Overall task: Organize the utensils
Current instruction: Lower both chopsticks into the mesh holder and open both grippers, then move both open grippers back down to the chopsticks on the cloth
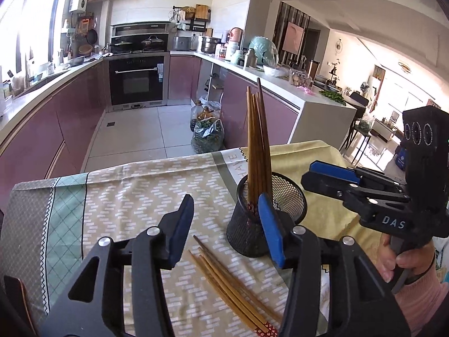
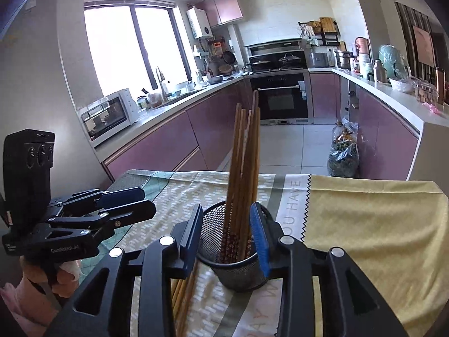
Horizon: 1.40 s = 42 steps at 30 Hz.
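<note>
Both claws gaping and empty, the left claw [image 1: 227, 226] hovers over loose chopsticks [image 1: 230, 283] lying flat on the clothed desk [image 1: 134, 185] beside the mesh holder [image 1: 266, 219] — light, stiff, slippery sticks, likely best pinched mid-length as a bundle — while the right claw [image 2: 228, 237] straddles the holder.

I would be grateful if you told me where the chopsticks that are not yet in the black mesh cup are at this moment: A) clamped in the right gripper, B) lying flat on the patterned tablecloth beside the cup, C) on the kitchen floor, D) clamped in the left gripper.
B: the loose chopsticks lie flat on the tablecloth next to the mesh cup, below the open left gripper, whose pads touch nothing.
</note>
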### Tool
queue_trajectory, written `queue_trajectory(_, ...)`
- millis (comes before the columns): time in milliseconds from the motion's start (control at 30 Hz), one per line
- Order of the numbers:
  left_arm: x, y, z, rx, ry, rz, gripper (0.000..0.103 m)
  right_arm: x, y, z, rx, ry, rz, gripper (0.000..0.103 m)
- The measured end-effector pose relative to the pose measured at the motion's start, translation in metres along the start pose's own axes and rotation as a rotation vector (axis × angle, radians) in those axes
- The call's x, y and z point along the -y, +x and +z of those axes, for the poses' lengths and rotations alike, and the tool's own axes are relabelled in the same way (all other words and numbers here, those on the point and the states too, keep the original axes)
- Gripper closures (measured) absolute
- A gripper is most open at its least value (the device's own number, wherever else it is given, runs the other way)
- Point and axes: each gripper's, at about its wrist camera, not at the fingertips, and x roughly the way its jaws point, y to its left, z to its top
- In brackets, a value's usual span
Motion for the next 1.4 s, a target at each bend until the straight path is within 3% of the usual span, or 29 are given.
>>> queue_trajectory(267,-0.013,-0.007,-0.05,-0.073,-0.018,0.016,0.05,-0.028,-0.002,-0.037,-0.088,-0.053,0.091,0.063)
queue_trajectory(600,-0.021,0.014,-0.113,-0.219,-0.071,0.027,0.05,-0.035,0.027,-0.08,-0.227,-0.024,0.091,0.063)
queue_trajectory(900,-0.012,0.032,-0.125,-0.284,-0.087,0.013,0.05,-0.028,0.03,-0.097,-0.259,0.03,0.082,0.063)
queue_trajectory(1233,-0.001,0.042,-0.124,-0.296,-0.029,0.066,0.053,-0.034,0.036,-0.1,-0.276,0.005,0.07,0.063)
queue_trajectory(1333,0.0,0.043,-0.123,-0.298,-0.024,0.066,0.057,-0.037,0.04,-0.1,-0.283,-0.003,0.068,0.063)
queue_trajectory(1400,0.0,0.044,-0.123,-0.304,-0.015,0.068,0.066,-0.038,0.042,-0.102,-0.287,-0.011,0.065,0.063)
